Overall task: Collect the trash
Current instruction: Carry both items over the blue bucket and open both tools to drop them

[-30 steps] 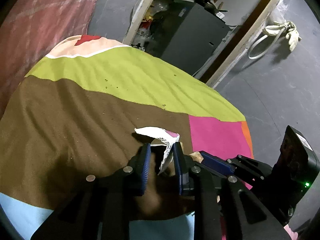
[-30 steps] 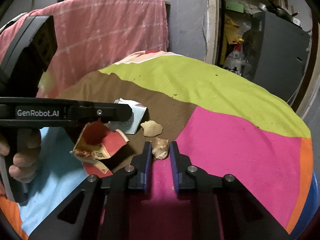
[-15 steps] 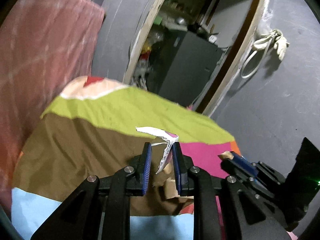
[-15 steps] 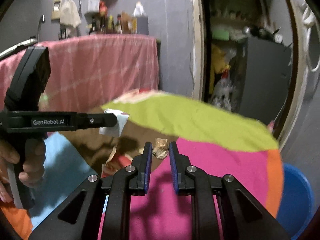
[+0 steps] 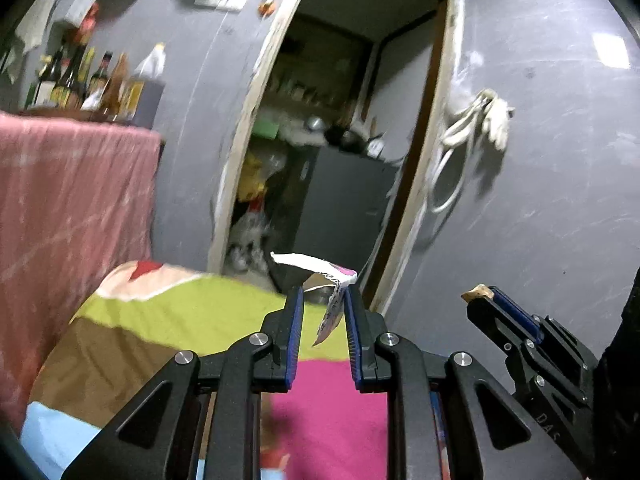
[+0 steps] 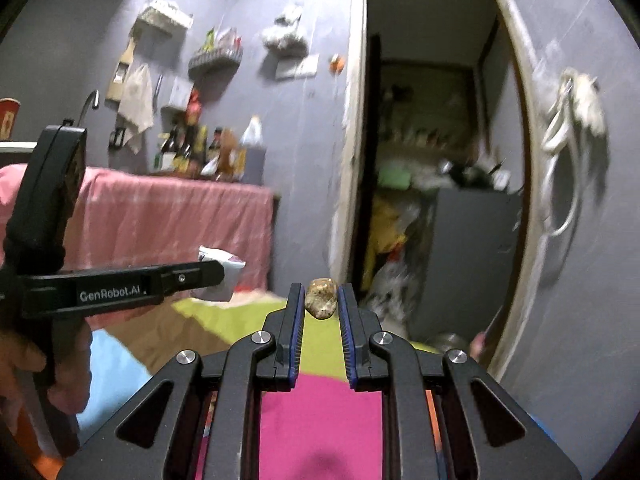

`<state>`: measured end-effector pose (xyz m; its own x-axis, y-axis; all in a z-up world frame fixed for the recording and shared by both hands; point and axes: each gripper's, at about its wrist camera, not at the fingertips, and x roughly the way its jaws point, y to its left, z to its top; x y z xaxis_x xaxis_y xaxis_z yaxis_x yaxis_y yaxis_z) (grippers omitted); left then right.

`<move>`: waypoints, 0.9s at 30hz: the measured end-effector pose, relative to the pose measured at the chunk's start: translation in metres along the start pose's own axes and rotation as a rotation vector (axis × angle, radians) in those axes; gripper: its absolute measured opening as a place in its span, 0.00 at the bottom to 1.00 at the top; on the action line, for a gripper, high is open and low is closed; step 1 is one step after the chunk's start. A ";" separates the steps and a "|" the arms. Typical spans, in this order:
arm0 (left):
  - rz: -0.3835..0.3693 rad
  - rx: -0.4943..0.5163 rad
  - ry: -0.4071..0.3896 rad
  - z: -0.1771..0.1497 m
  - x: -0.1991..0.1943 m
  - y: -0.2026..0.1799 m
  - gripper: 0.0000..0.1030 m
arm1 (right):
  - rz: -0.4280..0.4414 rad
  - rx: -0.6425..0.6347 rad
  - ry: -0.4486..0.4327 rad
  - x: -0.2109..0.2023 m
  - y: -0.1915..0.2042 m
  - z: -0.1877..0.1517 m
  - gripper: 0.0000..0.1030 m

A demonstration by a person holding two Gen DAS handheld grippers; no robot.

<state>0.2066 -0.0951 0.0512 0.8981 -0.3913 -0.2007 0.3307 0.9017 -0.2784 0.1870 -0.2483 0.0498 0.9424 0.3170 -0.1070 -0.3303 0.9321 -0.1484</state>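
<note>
My left gripper (image 5: 322,300) is shut on a white paper wrapper (image 5: 332,280) and holds it in the air above the table; it also shows in the right wrist view (image 6: 218,276) with the wrapper (image 6: 222,266) at its tip. My right gripper (image 6: 320,296) is shut on a small tan crumpled scrap (image 6: 321,298), lifted clear of the table. In the left wrist view the right gripper (image 5: 486,300) sits at the right with the scrap (image 5: 476,292) at its tip.
The round table with a multicoloured cloth (image 5: 168,320) lies below both grippers. A pink-covered counter (image 6: 168,216) with bottles (image 6: 200,152) stands to the left. An open doorway (image 5: 340,168) with a dark cabinet (image 6: 468,256) is ahead. A blue bin's edge (image 6: 540,428) shows at lower right.
Both grippers have risen from the table and tilted up toward the wall and doorway, each keeping its piece of trash. The red box left on the table is out of view.
</note>
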 end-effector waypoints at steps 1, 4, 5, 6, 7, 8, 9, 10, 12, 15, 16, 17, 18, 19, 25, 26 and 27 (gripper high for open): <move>-0.009 0.004 -0.016 0.003 -0.002 -0.004 0.16 | -0.027 -0.009 -0.026 -0.007 -0.005 0.004 0.14; -0.034 0.017 -0.066 0.008 -0.003 -0.019 0.17 | -0.084 -0.017 -0.073 -0.021 -0.018 0.010 0.14; -0.041 0.024 -0.083 0.009 -0.002 -0.026 0.17 | -0.105 -0.013 -0.090 -0.027 -0.025 0.012 0.14; -0.046 0.028 -0.100 0.009 -0.003 -0.034 0.17 | -0.124 -0.008 -0.105 -0.032 -0.031 0.013 0.14; -0.051 0.030 -0.114 0.010 -0.003 -0.036 0.17 | -0.145 -0.004 -0.118 -0.037 -0.038 0.014 0.14; -0.057 0.035 -0.131 0.010 -0.002 -0.044 0.17 | -0.167 -0.005 -0.130 -0.042 -0.045 0.014 0.14; -0.063 0.041 -0.147 0.010 -0.002 -0.050 0.17 | -0.183 -0.006 -0.139 -0.046 -0.050 0.014 0.14; -0.068 0.048 -0.158 0.011 -0.003 -0.056 0.17 | -0.206 -0.004 -0.155 -0.051 -0.057 0.014 0.14; -0.079 0.069 -0.176 0.009 0.001 -0.071 0.17 | -0.245 0.000 -0.171 -0.060 -0.071 0.014 0.14; -0.103 0.098 -0.182 0.003 0.009 -0.098 0.17 | -0.287 0.005 -0.179 -0.067 -0.088 0.010 0.14; -0.108 0.105 -0.180 0.001 0.012 -0.104 0.17 | -0.302 0.009 -0.180 -0.070 -0.095 0.008 0.14; -0.115 0.111 -0.175 -0.001 0.016 -0.112 0.17 | -0.317 0.013 -0.178 -0.072 -0.102 0.006 0.14; -0.123 0.115 -0.166 -0.004 0.021 -0.119 0.17 | -0.330 0.017 -0.177 -0.074 -0.107 0.004 0.14; -0.129 0.119 -0.158 -0.006 0.026 -0.123 0.17 | -0.339 0.023 -0.176 -0.076 -0.112 0.001 0.14; -0.156 0.131 -0.096 -0.025 0.055 -0.149 0.17 | -0.381 0.063 -0.130 -0.080 -0.143 -0.020 0.14; -0.162 0.125 -0.077 -0.028 0.062 -0.151 0.17 | -0.384 0.066 -0.122 -0.079 -0.145 -0.023 0.14; -0.168 0.115 -0.053 -0.032 0.069 -0.153 0.17 | -0.387 0.071 -0.103 -0.077 -0.149 -0.029 0.14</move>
<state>0.2088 -0.2660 0.0501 0.8405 -0.5307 -0.1095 0.5054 0.8407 -0.1945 0.1618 -0.4171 0.0522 0.9980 -0.0473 0.0427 0.0510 0.9947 -0.0893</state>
